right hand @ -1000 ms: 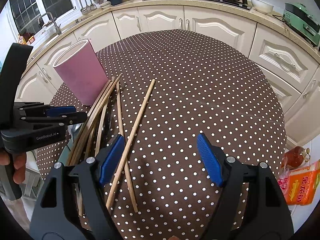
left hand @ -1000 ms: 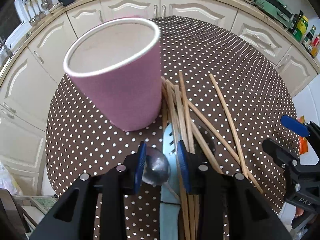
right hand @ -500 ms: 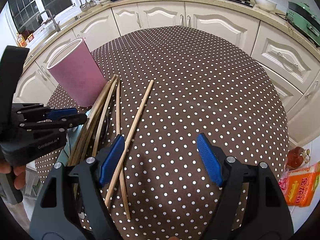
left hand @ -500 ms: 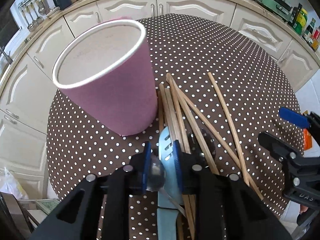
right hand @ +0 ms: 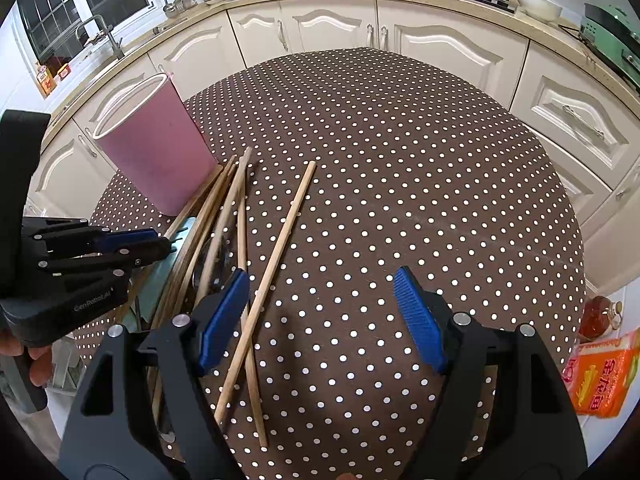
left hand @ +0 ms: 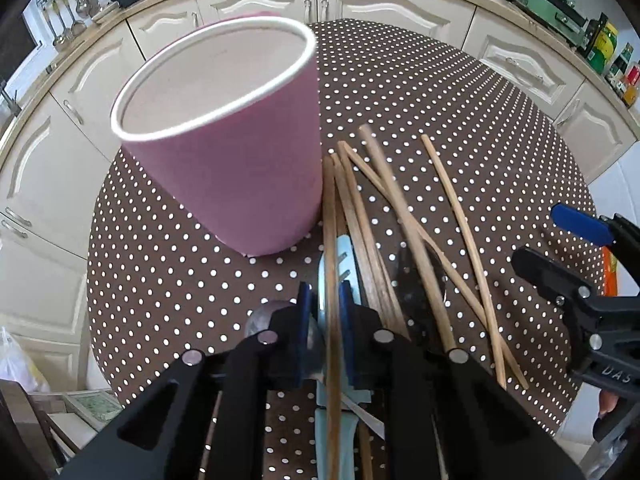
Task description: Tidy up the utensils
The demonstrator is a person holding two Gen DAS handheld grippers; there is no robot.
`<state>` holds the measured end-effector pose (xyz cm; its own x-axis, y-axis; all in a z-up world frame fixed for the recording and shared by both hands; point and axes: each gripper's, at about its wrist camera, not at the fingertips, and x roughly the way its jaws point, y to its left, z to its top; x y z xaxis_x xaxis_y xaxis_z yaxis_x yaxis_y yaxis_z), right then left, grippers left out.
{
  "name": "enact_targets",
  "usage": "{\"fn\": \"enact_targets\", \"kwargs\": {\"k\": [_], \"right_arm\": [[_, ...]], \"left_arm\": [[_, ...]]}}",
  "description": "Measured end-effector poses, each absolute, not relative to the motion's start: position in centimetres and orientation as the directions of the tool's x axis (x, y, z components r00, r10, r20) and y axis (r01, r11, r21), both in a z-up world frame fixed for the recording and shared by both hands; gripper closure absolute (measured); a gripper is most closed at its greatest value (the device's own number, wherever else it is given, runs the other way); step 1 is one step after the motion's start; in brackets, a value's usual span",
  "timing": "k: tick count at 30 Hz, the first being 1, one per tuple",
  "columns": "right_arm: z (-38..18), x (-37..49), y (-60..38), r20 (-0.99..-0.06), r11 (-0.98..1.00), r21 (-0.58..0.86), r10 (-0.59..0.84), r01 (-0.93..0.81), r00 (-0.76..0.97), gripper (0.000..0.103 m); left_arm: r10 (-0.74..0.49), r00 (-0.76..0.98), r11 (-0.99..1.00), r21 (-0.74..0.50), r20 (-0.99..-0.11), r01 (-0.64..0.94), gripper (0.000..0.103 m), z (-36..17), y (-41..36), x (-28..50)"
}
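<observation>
Wooden chopstick runs near-to-far, far tip by pink cup. Left gripper, pitched steeply down, is closing w/ chopstick between its jaws. Right gripper hangs released over the dotted table.

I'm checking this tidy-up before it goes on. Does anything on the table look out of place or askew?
Yes. The chopsticks lie loose and crossed on the polka-dot tablecloth, piled over a light blue utensil and a spoon, while the pink cup beside them stands upright and looks empty.
</observation>
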<state>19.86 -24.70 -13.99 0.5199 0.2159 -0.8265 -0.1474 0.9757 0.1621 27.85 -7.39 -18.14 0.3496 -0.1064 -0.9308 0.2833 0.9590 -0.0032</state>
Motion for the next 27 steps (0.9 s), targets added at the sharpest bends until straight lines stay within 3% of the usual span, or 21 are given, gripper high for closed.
{"fn": "enact_targets", "kwargs": {"k": [1,17,19,20,21,25,27], "right_arm": [[-14.0,19.9,-24.7,-0.827,0.976,0.162,0.216,-0.149,0.519,0.029],[-14.6,23.9,-22.7,-0.897,0.98,0.128,0.179,-0.15,0.404,0.029],[-15.0,24.5,-21.8,-0.912,0.982,0.104,0.158,-0.16,0.379,0.04],[-15.3,24.9,-21.5,-0.92,0.983,0.091,0.145,-0.162,0.363,0.052],[-15.7,25.2,-21.3,-0.93,0.983,0.086,0.137,-0.161,0.342,0.058],[-16.0,25.7,-20.4,-0.938,0.984,0.051,0.107,-0.173,0.33,0.072],[-16.0,25.6,-20.1,-0.94,0.981,0.035,0.098,-0.193,0.327,0.092]], "left_arm": [[-0.115,0.348,0.959,-0.012,-0.93,0.284,0.096,-18.2,-7.1,27.9],[-0.254,0.403,0.946,-0.139,-0.879,0.293,0.096,-15.0,-4.9,25.5],[-0.264,0.407,0.945,-0.15,-0.874,0.291,0.096,-14.6,-4.5,25.2],[-0.275,0.417,0.943,-0.158,-0.867,0.293,0.096,-14.3,-4.4,24.9],[-0.29,0.422,0.939,-0.17,-0.859,0.299,0.096,-14.0,-4.3,24.6],[-0.346,0.442,0.921,-0.21,-0.828,0.327,0.096,-13.0,-4.1,23.4],[-0.369,0.456,0.913,-0.224,-0.81,0.342,0.096,-12.3,-4.4,22.8]]}}
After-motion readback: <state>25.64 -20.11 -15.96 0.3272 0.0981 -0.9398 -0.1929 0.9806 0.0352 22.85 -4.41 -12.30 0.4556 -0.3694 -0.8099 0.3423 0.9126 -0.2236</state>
